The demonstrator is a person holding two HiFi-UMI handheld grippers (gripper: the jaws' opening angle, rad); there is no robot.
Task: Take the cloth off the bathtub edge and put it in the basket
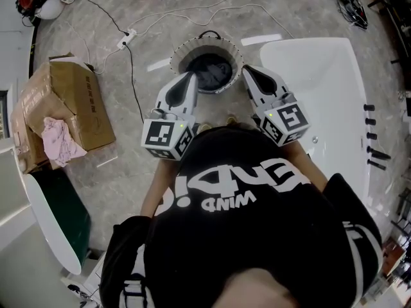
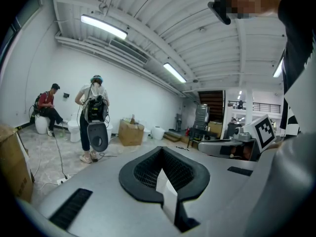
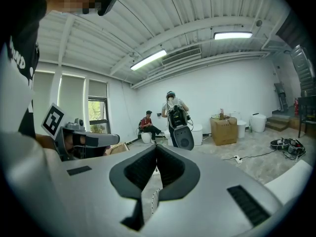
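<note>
A round grey basket [image 1: 182, 49] stands on the floor straight ahead, and a dark cloth [image 1: 210, 73] lies crumpled inside it. The white bathtub [image 1: 334, 56] is on its right, and the part of its edge in view is bare. My left gripper [image 1: 191, 76] points at the basket's near left rim. It is shut, with nothing between its fingers. My right gripper [image 1: 246, 70] points at the near right rim and is also shut and empty. In the left gripper view my left gripper [image 2: 161, 151] faces out level into the room, and in the right gripper view so does my right gripper [image 3: 156, 148].
A cardboard box [image 1: 64, 104] with a pink rag [image 1: 59, 140] stands at the left. A power strip [image 1: 126, 38] and cables cross the floor behind the basket. Another white tub [image 1: 45, 226] lies at the lower left. Two people [image 3: 170, 117] are far across the room.
</note>
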